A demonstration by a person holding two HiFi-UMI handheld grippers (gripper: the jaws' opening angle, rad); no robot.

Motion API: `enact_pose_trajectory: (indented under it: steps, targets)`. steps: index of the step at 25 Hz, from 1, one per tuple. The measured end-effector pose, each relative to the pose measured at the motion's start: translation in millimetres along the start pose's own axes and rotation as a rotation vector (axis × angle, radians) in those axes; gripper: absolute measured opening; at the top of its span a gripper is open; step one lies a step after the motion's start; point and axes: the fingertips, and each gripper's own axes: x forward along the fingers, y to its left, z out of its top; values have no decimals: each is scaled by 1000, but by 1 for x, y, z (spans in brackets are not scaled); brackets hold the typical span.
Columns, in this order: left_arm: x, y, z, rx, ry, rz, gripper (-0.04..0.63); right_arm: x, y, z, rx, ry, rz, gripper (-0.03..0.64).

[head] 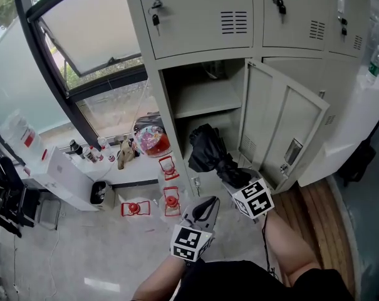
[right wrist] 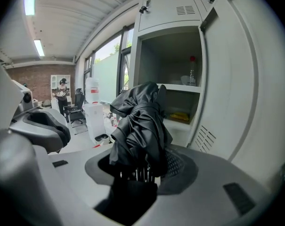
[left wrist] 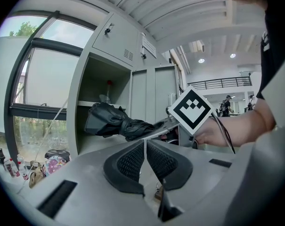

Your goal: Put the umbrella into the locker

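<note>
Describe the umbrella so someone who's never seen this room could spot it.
Beside the window stands a grey locker bank with one lower door swung open. At that opening, the right gripper clamps a folded umbrella. It is the only crumpled black bundle against the pale metal.

Blk umbrella (head: pixel 208 148), lt grey locker (head: pixel 283 121), brown wood floor (head: pixel 311 209)

Below the shelf (head: pixel 208 102), the locker bay (head: pixel 184 127) lies open, its door (head: pixel 283 127) swung wide to the right.
</note>
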Motion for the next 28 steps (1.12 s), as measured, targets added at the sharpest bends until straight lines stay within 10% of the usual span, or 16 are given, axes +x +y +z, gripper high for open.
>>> enact_pose_trajectory:
  steps: [28]
  targets:
    - [53,101,-1,8,54,-106,26,141,-54,37,-85,93,-66,247]
